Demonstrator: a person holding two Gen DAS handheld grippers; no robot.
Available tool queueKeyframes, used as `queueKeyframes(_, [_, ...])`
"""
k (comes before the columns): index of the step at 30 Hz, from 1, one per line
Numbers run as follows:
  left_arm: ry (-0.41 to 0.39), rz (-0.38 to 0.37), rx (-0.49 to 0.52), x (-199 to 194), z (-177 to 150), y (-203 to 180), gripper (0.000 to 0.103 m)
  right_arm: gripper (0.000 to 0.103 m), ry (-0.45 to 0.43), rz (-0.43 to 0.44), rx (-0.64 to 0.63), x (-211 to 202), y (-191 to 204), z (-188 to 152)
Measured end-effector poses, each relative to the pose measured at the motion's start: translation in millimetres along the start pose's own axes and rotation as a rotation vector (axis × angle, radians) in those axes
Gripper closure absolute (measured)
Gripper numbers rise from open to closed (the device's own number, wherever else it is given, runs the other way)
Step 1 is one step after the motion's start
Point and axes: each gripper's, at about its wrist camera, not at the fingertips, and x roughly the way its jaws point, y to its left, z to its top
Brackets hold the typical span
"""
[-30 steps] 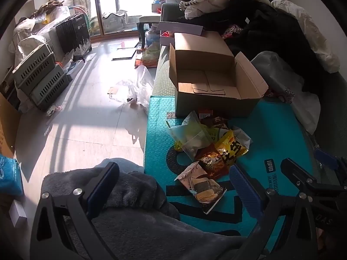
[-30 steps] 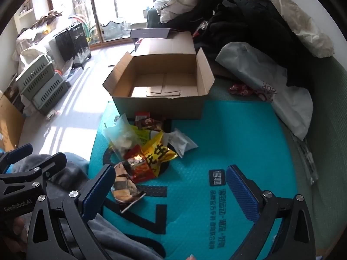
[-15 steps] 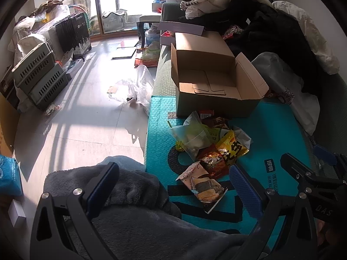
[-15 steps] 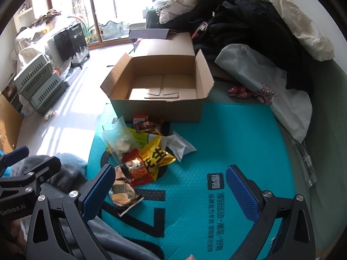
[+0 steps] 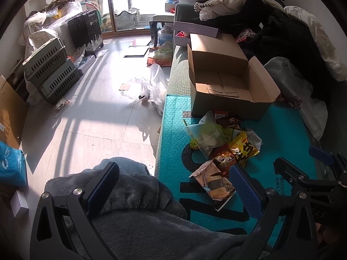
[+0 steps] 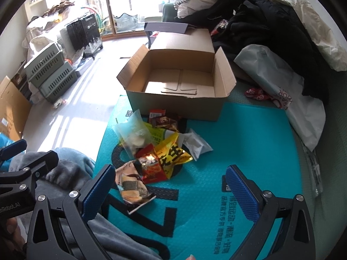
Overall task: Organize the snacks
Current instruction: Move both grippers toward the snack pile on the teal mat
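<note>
— Both views have crept slightly nearer the snack pile; otherwise little has shifted.
— Grippers?
— Left gripper and right gripper gape wide, holding nothing.
— Snacks?
— Heaped on the teal mat, just before the open cardboard box.

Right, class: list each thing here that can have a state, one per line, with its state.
Cardboard box: flaps open, empty, upright on the teal mat.
Snack packets: heaped loose on the mat, outside the box.
Left tool: open, holding nothing.
Right tool: open, holding nothing.
</note>
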Motion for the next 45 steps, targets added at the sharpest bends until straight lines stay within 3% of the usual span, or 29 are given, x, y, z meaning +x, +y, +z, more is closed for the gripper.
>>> queueKeyframes(12, [0.015,0.052,-0.058,-1,-8,16,0.0,0.0,0.018,0.049,-0.087,10,19,7])
queueKeyframes(45, [0.074,0.028,-0.074,16,-10,5,0.0,0.0,0.048,0.06,-0.06,28,2,3])
